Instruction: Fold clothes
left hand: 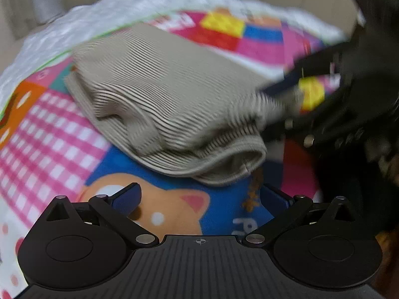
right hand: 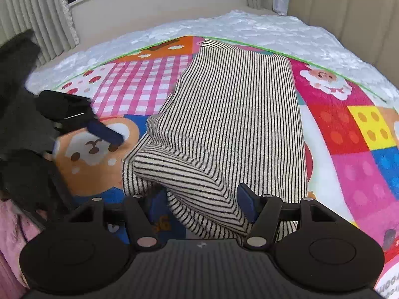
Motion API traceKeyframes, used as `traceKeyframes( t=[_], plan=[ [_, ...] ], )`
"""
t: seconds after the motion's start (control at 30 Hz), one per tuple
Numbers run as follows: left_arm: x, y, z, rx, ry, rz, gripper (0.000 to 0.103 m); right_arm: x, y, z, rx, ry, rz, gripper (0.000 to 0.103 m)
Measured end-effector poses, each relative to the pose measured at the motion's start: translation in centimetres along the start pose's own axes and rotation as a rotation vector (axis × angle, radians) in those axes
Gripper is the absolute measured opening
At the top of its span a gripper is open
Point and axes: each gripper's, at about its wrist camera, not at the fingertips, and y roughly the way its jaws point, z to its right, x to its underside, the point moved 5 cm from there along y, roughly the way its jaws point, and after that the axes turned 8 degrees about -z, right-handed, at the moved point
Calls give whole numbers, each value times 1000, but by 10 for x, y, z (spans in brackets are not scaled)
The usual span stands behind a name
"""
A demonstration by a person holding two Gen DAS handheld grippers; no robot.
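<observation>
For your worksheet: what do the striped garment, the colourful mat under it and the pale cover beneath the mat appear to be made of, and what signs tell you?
Striped garment: probably a soft ribbed knit, matte; it drapes in rounded folds and has a slightly fuzzy surface.
Colourful mat: seemingly short-pile printed fleece or plush, matte; the cartoon prints look soft-edged.
Pale cover: possibly crushed velvet or similar pile fabric; its crinkled surface has a patchy sheen. The exact fibre cannot be told.
</observation>
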Motion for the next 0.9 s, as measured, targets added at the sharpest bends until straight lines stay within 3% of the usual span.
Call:
traceKeyframes(
  t=[0.07, 0.17, 0.23, 0.4, 0.57, 0.73, 0.77, 0.8, 0.83, 0.9],
  plan=[
    [-5, 12, 3, -70, 32, -10, 103, 3, -2, -8, 33, -60, 11, 61],
    [-11, 12, -10, -117, -33, 29, 103, 6, -6, -19, 82, -150, 28, 67],
    [-12, 7, -27, -106, -126, 51, 103, 9, -8, -27, 115, -210, 39, 80],
    [-9, 3, -55, -54, -299, 69, 103, 18, 7, -40, 271, -407, 40, 82],
    [-9, 0, -55, -54, -299, 85, 103, 20, 32, -48, 360, -516, 19, 83],
    [-11, -1, -60, -16, -332, 96, 103, 10, 40, -51, 446, -555, 72, 83],
    [-11, 0, -60, -14, -335, 95, 103, 8, 42, -50, 457, -558, 76, 82],
    [-11, 0, -60, -13, -336, 95, 103, 6, 43, -49, 453, -554, 70, 74],
    [-11, 0, -60, -12, -337, 97, 103, 5, 43, -48, 420, -537, 47, 60],
    [-12, -1, -60, -9, -341, 100, 103, 5, 42, -49, 372, -513, 10, 46]
  ],
)
